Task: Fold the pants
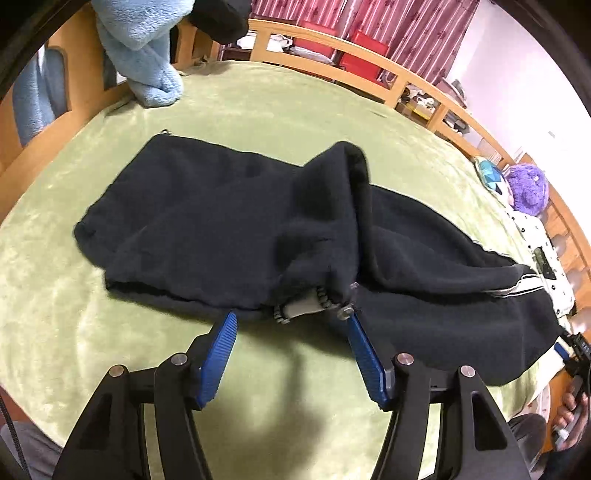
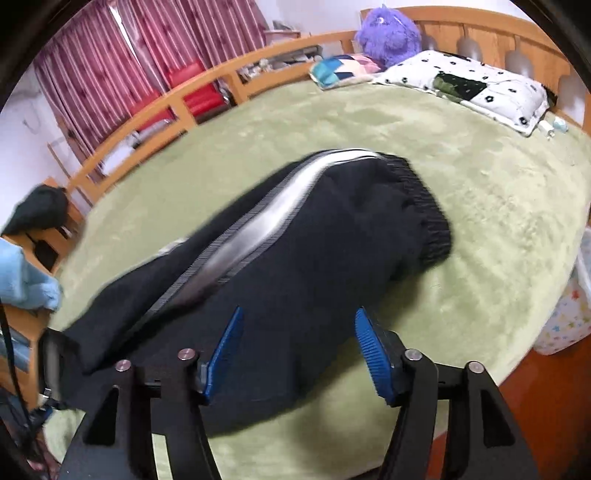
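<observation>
Black fleece pants (image 1: 229, 221) lie across the green bedspread (image 1: 258, 110), partly bunched in the middle, with a grey drawstring (image 1: 303, 306) at the near edge. My left gripper (image 1: 290, 321) is open, its blue pads (image 1: 221, 354) just short of the near edge of the pants. In the right wrist view the pants (image 2: 314, 258) show a white side stripe (image 2: 266, 218) and a ribbed cuff (image 2: 428, 218). My right gripper (image 2: 297, 317) is open over the near part of the pants, holding nothing. It also shows at the right edge of the left wrist view (image 1: 569, 350).
A light blue plush garment (image 1: 144, 48) hangs at the far left. A purple plush toy (image 2: 388, 33), a patterned cushion (image 2: 343, 70) and a white pillow (image 2: 472, 85) lie at the head of the bed. A wooden rail (image 2: 155, 122) runs along the far side.
</observation>
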`<action>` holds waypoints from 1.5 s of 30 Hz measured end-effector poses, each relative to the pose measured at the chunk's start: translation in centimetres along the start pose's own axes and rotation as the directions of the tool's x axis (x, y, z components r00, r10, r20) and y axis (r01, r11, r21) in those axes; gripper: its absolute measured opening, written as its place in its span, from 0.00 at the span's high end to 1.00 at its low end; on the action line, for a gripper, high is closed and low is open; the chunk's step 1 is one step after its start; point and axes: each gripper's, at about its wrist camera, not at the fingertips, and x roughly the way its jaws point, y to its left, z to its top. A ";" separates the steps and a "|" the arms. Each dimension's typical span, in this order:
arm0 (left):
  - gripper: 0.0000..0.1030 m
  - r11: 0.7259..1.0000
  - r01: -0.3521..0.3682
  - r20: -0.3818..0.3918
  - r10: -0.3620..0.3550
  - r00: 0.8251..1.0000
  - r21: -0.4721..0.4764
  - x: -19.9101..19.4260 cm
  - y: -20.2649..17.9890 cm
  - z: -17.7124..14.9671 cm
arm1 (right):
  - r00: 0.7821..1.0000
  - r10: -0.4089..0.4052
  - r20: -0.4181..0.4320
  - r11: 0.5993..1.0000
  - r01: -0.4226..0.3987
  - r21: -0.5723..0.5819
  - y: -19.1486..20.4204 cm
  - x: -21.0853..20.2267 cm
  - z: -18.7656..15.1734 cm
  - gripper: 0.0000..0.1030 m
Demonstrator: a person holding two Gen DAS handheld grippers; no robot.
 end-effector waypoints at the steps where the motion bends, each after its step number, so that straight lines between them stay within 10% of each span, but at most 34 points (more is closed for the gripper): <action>1: 0.41 1.000 0.014 0.005 -0.014 1.000 -0.002 0.3 -0.5 0.1 | 1.000 0.013 -0.002 1.000 -0.013 0.000 0.8 0.2 -0.2 0.38; 5: 0.42 1.000 -0.022 0.057 0.021 0.998 0.015 2.4 -2.3 1.4 | 0.998 0.058 -0.036 0.998 -0.057 0.007 3.2 1.7 -1.5 0.38; 7: 0.75 1.000 -0.011 0.067 0.011 0.998 0.006 2.7 -2.0 2.3 | 0.996 0.072 -0.057 0.997 -0.071 0.007 4.2 2.4 -2.0 0.38; 22: 0.78 0.984 -0.139 0.241 0.163 0.957 -0.115 4.8 4.8 17.2 | 0.992 0.083 -0.094 0.993 -0.089 -0.072 10.6 7.7 -1.0 0.38; 25: 0.67 0.974 -0.185 0.223 0.210 0.952 -0.131 5.9 5.2 18.2 | 0.990 0.091 -0.109 0.991 -0.101 -0.088 11.9 8.5 -1.1 0.38; 28: 0.34 0.962 -0.241 0.230 0.266 0.936 -0.129 5.6 5.3 18.2 | 0.985 0.114 -0.131 0.987 -0.128 -0.102 13.1 9.4 -1.0 0.38; 41: 0.26 0.986 -0.164 0.190 0.169 0.967 -0.041 1.7 6.3 11.6 | 0.888 0.333 -0.317 0.937 -0.349 0.007 19.8 14.9 -2.7 0.27; 42: 0.26 0.984 -0.177 0.182 0.181 0.966 -0.037 1.5 6.5 10.9 | 0.882 0.344 -0.322 0.934 -0.357 0.019 20.1 15.5 -2.7 0.39; 43: 0.26 0.982 -0.185 0.176 0.189 0.966 -0.037 1.4 6.7 10.5 | 0.872 0.367 -0.324 0.925 -0.379 0.028 20.8 16.3 -2.6 0.73; 45: 0.26 0.980 -0.198 0.147 0.201 0.969 -0.034 1.3 7.3 9.1 | 0.868 0.379 -0.321 0.918 -0.397 0.012 22.0 17.1 -1.8 0.90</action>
